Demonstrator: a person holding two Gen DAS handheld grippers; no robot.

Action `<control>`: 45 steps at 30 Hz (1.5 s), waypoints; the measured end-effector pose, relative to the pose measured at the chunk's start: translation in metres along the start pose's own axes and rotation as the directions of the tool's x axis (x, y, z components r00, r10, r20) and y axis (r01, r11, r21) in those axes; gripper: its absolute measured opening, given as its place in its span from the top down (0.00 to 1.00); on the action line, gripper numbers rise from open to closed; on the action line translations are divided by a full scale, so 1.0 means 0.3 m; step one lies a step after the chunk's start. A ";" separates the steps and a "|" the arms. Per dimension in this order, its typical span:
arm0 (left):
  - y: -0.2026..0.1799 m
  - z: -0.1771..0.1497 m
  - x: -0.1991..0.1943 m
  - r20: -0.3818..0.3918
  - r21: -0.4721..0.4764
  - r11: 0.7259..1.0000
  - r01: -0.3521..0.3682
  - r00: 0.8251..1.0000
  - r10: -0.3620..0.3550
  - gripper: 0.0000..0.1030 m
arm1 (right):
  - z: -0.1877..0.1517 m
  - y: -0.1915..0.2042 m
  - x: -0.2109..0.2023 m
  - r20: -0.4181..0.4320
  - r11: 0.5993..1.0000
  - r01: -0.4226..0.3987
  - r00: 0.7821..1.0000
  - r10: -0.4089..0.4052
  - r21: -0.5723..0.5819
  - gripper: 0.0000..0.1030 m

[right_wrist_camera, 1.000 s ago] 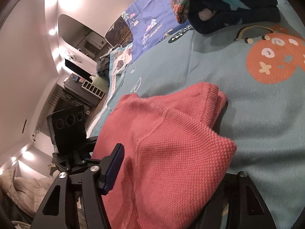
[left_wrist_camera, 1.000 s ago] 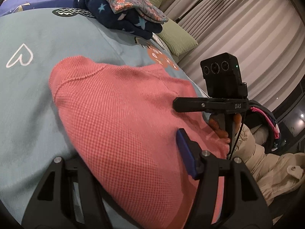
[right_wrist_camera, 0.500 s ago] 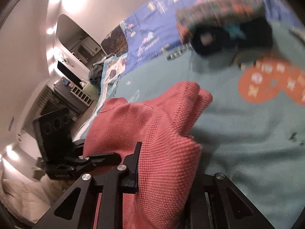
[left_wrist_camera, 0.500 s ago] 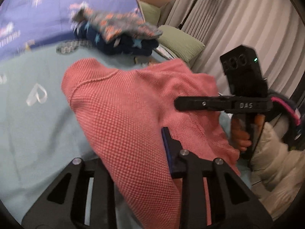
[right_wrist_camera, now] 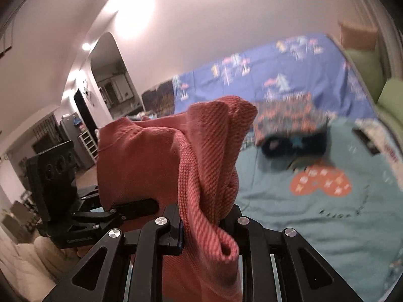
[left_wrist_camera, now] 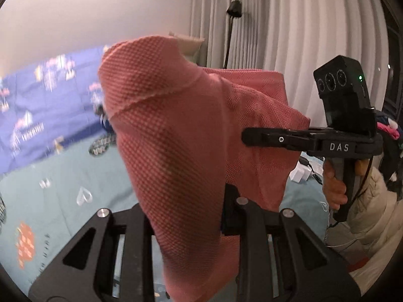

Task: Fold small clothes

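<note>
A pink knitted garment point(left_wrist_camera: 176, 130) hangs in the air above the teal bedspread point(left_wrist_camera: 63, 188), held by both grippers. My left gripper point(left_wrist_camera: 186, 216) is shut on one edge of it; the cloth drapes over and hides the fingers. My right gripper point(right_wrist_camera: 201, 224) is shut on the other edge of the pink garment point(right_wrist_camera: 201, 156), which bunches up between its fingers. The right gripper also shows in the left wrist view point(left_wrist_camera: 254, 136), and the left gripper in the right wrist view point(right_wrist_camera: 141, 207).
A stack of folded clothes point(right_wrist_camera: 292, 128), floral on dark blue, lies further back on the bedspread point(right_wrist_camera: 302, 221). A blue patterned sheet point(right_wrist_camera: 277, 75) and green pillows point(right_wrist_camera: 377, 75) are behind. A floor lamp point(left_wrist_camera: 233, 25) and curtains stand to the right.
Both grippers have closed on the pink garment and lifted it off the bed into the air. Both cameras now tilt up toward the wall.
</note>
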State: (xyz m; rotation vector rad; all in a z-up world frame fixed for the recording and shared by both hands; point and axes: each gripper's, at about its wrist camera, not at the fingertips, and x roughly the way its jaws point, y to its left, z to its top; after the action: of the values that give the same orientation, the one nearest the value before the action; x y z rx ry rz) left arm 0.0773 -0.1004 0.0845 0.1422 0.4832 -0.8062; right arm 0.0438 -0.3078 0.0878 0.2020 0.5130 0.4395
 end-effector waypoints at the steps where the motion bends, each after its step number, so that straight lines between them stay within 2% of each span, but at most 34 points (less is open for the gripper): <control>1: -0.026 0.015 -0.023 0.023 0.028 0.999 -0.016 1.000 0.016 0.72 | 0.001 0.020 -0.029 0.016 1.000 0.012 1.000 -0.012 -0.013 0.81; 6: -0.109 0.062 -0.130 0.103 0.099 0.994 -0.053 0.994 0.043 0.72 | 0.032 0.134 -0.177 0.103 0.992 0.098 0.991 -0.090 -0.078 0.81; 11: -0.159 0.140 -0.208 0.158 0.129 0.989 -0.070 0.986 0.049 0.72 | 0.077 0.253 -0.291 0.198 0.969 0.206 0.964 -0.177 -0.134 0.81; 17: -0.215 0.235 -0.284 0.240 0.186 0.978 -0.098 0.969 0.051 0.72 | 0.130 0.326 -0.419 0.303 0.949 0.267 0.930 -0.209 -0.167 0.81; 20: -0.229 0.278 -0.297 0.263 0.201 0.973 -0.117 0.963 0.061 0.72 | 0.161 0.342 -0.454 0.328 0.942 0.284 0.920 -0.215 -0.180 0.81; 26: -0.201 0.396 -0.247 0.272 0.217 0.965 -0.147 0.959 0.085 0.72 | 0.269 0.343 -0.440 0.353 0.918 0.338 0.901 -0.252 -0.209 0.81; 30: -0.159 0.498 -0.200 0.294 0.224 0.960 -0.167 0.951 0.097 0.72 | 0.359 0.341 -0.423 0.380 0.903 0.375 0.882 -0.278 -0.210 0.81; 34: -0.134 0.557 -0.145 0.303 0.223 0.959 -0.176 0.947 0.104 0.72 | 0.425 0.328 -0.403 0.405 0.890 0.407 0.863 -0.302 -0.205 0.81; 41: -0.118 0.616 -0.071 0.313 0.250 0.948 -0.199 0.943 0.115 0.72 | 0.490 0.294 -0.354 0.442 0.865 0.462 0.829 -0.343 -0.195 0.81; 45: -0.105 0.629 -0.036 0.310 0.254 0.945 -0.205 0.943 0.121 0.72 | 0.524 0.247 -0.305 0.439 0.870 0.459 0.828 -0.348 -0.177 0.81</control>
State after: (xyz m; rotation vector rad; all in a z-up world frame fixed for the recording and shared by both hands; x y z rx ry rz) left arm 0.1161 -0.1721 0.2580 0.3202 0.0728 -0.7132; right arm 0.0269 -0.2958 0.2831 -0.0944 0.0814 0.0368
